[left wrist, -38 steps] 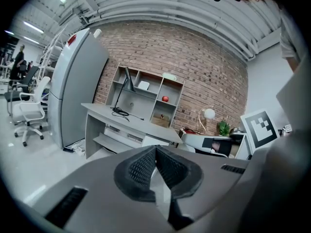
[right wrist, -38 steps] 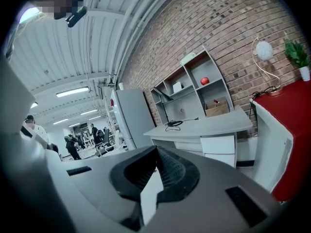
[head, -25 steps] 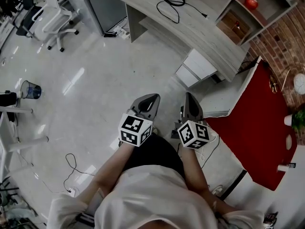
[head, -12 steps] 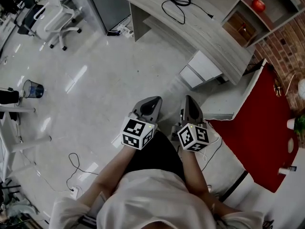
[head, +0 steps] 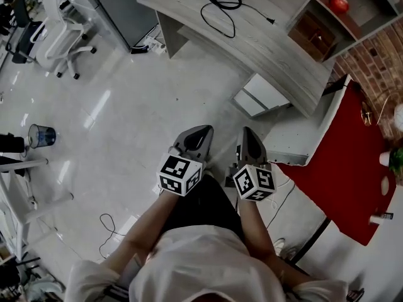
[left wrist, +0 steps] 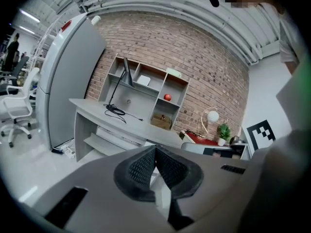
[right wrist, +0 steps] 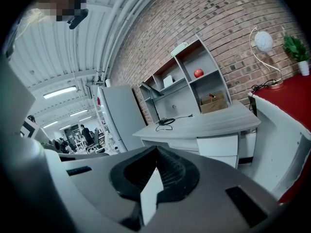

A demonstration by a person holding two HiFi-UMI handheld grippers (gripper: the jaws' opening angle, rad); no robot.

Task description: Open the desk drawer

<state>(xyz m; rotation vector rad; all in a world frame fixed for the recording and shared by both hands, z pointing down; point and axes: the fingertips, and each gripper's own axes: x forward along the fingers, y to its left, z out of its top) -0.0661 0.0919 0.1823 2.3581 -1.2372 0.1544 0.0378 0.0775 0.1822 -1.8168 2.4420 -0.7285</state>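
Left hand-held gripper [head: 200,131] and right hand-held gripper [head: 247,133], both pressed together empty, have come slightly nearer the white desk drawer [head: 263,95], still well apart.

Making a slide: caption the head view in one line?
Person holding left gripper and right gripper, both shut, short of the grey desk with closed white drawers.

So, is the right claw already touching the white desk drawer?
No, in the head view the right claw hangs over the floor, clearly apart from the white drawer under the desk.
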